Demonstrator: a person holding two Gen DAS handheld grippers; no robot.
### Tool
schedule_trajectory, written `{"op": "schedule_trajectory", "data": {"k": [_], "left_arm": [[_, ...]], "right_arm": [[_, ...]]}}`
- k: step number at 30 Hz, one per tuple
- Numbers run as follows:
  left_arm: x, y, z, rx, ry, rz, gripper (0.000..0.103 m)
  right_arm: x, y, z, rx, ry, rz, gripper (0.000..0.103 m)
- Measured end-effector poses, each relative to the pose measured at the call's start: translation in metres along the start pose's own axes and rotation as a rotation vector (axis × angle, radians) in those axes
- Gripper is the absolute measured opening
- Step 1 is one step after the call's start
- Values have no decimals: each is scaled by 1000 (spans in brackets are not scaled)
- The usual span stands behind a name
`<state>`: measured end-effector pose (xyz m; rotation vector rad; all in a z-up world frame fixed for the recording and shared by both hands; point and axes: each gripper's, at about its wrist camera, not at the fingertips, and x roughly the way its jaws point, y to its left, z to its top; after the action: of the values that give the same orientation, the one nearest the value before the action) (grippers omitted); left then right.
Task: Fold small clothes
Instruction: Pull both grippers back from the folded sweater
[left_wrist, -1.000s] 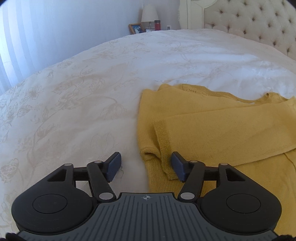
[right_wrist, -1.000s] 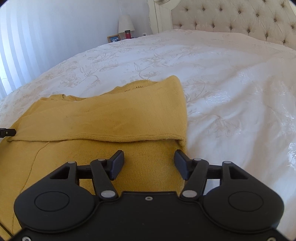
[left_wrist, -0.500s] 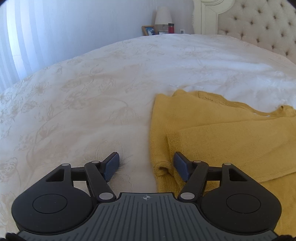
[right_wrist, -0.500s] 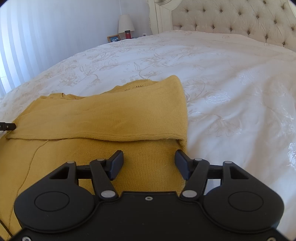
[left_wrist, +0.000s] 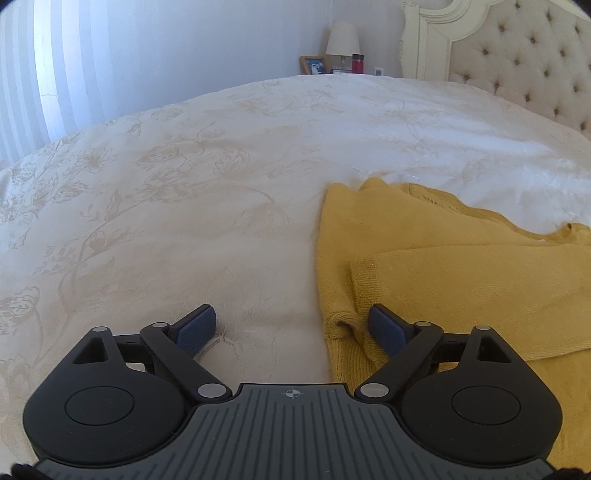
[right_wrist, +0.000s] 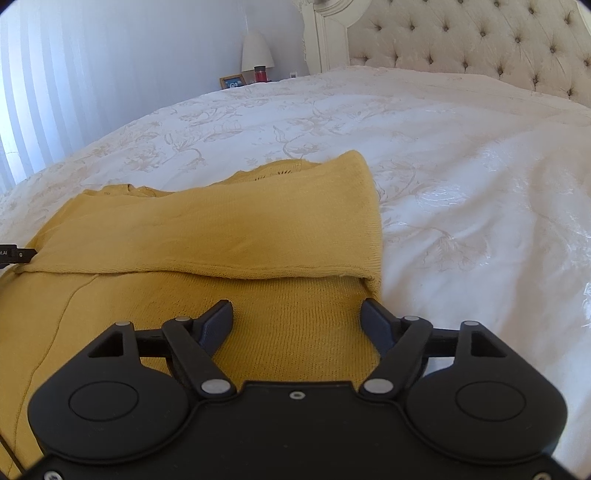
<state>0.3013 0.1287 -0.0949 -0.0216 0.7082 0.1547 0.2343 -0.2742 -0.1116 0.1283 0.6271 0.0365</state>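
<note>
A mustard-yellow knit sweater (left_wrist: 461, 266) lies flat on the white bedspread (left_wrist: 184, 206), with a sleeve folded across its body. My left gripper (left_wrist: 291, 325) hovers at the sweater's left edge; its jaws are opening, one pad on bare bedspread and the other over the knit hem, and they grip nothing. In the right wrist view the same sweater (right_wrist: 207, 229) fills the lower left, the folded sleeve ending at its right edge. My right gripper (right_wrist: 297, 319) is low over the sweater's right side, jaws opening, with fabric under them but not pinched. A tip of the left gripper (right_wrist: 14, 254) shows at the far left.
A tufted cream headboard (right_wrist: 480, 48) stands at the back right. Beyond the bed are a lamp (left_wrist: 342, 38), a picture frame (left_wrist: 313, 64) and a red cup (left_wrist: 357, 63) on a nightstand. Pale curtains (left_wrist: 44, 74) hang on the left. Bare bedspread (right_wrist: 480, 192) stretches right of the sweater.
Both grippers' jaws have spread wider. The left wrist view has shifted left, so the sweater now sits further right in it. The right view is nearly unchanged.
</note>
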Motion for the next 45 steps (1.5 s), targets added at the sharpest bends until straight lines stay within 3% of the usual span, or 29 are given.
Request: {"op": "schedule_trajectory", "data": {"k": [12, 15, 29, 45], "left_arm": [[-68, 19, -54, 33, 118, -85, 90], [-84, 22, -69, 39, 143, -100, 90], [-136, 27, -123, 72, 169, -168, 90], [-167, 32, -152, 102, 167, -214, 91]], "right_arm": [[-16, -7, -6, 42, 26, 28, 77], [-23, -9, -11, 71, 59, 17, 83], [-93, -4, -51, 155, 165, 1, 83], [-141, -2, -79, 338, 464, 104, 93]]}}
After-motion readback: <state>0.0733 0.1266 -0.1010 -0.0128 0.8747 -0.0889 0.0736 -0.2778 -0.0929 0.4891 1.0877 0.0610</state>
